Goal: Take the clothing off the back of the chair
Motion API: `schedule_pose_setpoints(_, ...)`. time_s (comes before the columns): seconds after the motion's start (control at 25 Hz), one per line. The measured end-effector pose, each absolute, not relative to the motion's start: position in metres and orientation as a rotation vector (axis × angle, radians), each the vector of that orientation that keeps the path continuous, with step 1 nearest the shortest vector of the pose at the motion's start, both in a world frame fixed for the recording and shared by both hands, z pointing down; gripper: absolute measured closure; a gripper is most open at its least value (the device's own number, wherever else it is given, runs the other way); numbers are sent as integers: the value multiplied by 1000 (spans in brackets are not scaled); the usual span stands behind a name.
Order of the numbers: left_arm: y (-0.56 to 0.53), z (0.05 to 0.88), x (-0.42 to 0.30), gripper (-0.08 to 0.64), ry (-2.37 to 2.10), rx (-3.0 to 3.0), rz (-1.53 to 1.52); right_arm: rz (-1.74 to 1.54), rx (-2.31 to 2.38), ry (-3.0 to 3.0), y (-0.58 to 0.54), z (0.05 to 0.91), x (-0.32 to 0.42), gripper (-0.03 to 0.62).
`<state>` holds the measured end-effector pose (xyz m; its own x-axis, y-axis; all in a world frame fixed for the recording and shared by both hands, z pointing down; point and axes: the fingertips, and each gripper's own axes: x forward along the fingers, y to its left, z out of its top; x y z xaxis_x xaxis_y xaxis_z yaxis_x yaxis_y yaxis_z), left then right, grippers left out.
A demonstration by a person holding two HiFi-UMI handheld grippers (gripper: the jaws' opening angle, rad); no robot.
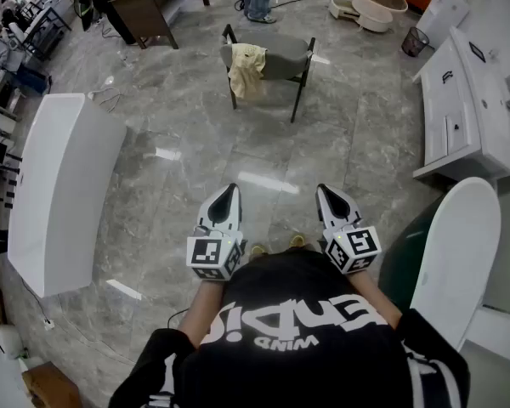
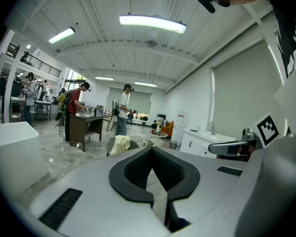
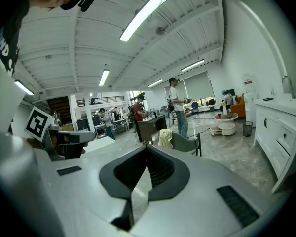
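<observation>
**A:** Any writing we can read? There's big white lettering on the black shirt (image 1: 297,330) in the head view, but it's upside down to us and we only catch bits, so we're not calling it. The 2 marker cubes (image 1: 211,255) just carry black-and-white square patterns, no words.

**B:** Agreed. So where's the clothing (image 1: 246,68)? We see a pale yellow piece draped over the back of the grey chair (image 1: 280,62), toward its left side in the head view, out on the marble floor (image 1: 195,143).

**A:** Yep, and it's well apart from both tools. We've got the left gripper (image 1: 230,190) and the right gripper (image 1: 323,190) side by side close to the body, both pointing toward the chair, with bare floor between.

**B:** Jaws? In each gripper view we see the 2 tips pressed together with nothing between them, so both are closed and empty. The clothing shows far off beyond the tips.
</observation>
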<state>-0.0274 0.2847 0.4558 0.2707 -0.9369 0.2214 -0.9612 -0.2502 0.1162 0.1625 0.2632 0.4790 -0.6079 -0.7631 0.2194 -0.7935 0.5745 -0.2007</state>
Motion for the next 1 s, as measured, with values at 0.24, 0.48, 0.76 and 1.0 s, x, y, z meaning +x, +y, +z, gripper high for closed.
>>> schedule_pose_setpoints(0.24,284,458,-31,545,-1727,2347,162,416,1352,-2680,263,478,155,578)
schedule_pose_setpoints(0.48,280,463,-43,545,-1675,2417,173,389,1396,-2667,266,480,137,578)
schedule_pose_setpoints(0.76,258,473,-68,545,-1631,2428,161,390,1463,-2625,256,493,124,578)
schedule_pose_setpoints(1.0,211,480,-88,545,-1650,2424,157,395,1475,-2627,205,503,108,578)
